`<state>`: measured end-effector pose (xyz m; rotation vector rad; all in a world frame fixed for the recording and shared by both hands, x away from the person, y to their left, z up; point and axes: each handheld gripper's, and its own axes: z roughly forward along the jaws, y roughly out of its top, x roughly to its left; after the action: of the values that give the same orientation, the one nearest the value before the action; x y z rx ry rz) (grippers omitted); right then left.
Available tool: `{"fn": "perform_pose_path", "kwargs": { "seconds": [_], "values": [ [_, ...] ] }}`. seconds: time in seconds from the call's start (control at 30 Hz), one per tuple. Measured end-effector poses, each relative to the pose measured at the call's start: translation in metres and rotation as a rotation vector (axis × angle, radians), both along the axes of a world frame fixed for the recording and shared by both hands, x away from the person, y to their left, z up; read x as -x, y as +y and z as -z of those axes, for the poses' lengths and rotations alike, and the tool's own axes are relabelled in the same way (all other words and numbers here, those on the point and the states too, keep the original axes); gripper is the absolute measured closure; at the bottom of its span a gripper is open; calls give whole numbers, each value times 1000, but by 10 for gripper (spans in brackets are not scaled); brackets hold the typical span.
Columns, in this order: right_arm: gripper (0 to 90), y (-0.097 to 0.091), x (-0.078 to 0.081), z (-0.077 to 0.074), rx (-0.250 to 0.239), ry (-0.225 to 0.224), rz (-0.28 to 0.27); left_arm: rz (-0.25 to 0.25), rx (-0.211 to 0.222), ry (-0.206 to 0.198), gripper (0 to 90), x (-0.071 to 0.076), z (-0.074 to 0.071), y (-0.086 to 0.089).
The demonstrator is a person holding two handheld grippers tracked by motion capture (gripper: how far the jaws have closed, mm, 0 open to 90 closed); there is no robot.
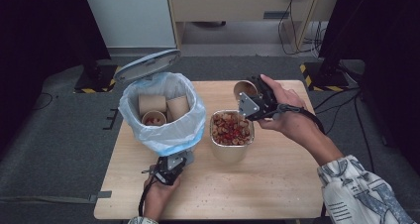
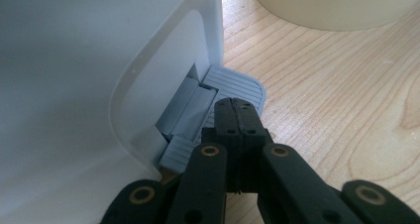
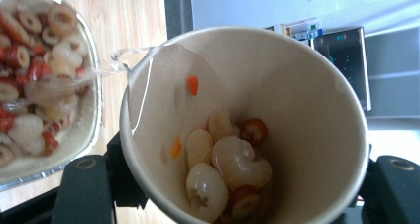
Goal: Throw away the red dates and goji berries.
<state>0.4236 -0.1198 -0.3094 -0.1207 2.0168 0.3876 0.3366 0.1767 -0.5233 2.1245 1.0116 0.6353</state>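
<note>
My right gripper [image 1: 255, 102] is shut on a paper cup [image 1: 245, 88], tipped on its side over a foil tray [image 1: 229, 152] of red and pale fruit pieces. In the right gripper view the paper cup [image 3: 297, 85] holds several pieces [image 3: 223, 164], and a thin clear stream runs from its lip into the foil tray [image 3: 74, 144]. My left gripper [image 1: 171, 165] is shut with nothing in it. Its tips [image 2: 236, 105] rest on the grey pedal [image 2: 237, 83] of a white bin [image 2: 74, 60]. The bin [image 1: 163, 130] has a plastic liner, and its lid [image 1: 147, 64] stands raised.
Inside the bin stand up to three paper cups [image 1: 152, 104], one with fruit in it. The wooden table [image 1: 277, 179] has bare room at the front right. The tray's pale wall [image 2: 337, 11] is just beyond the pedal. Dark stands and cables are on the floor behind.
</note>
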Motion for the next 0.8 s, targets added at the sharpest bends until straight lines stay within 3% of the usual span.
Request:
{"fn": "perform_pose_path", "kwargs": {
  "seconds": [0.07, 0.2, 0.8],
  "values": [
    [297, 2, 2, 3, 34, -14, -4, 0, 0, 0, 900, 0, 0, 0],
    [297, -1, -3, 4, 57, -16, 2, 0, 0, 0, 900, 0, 0, 0],
    [297, 3, -1, 4, 38, -15, -5, 0, 0, 1, 900, 0, 0, 0]
  ]
}}
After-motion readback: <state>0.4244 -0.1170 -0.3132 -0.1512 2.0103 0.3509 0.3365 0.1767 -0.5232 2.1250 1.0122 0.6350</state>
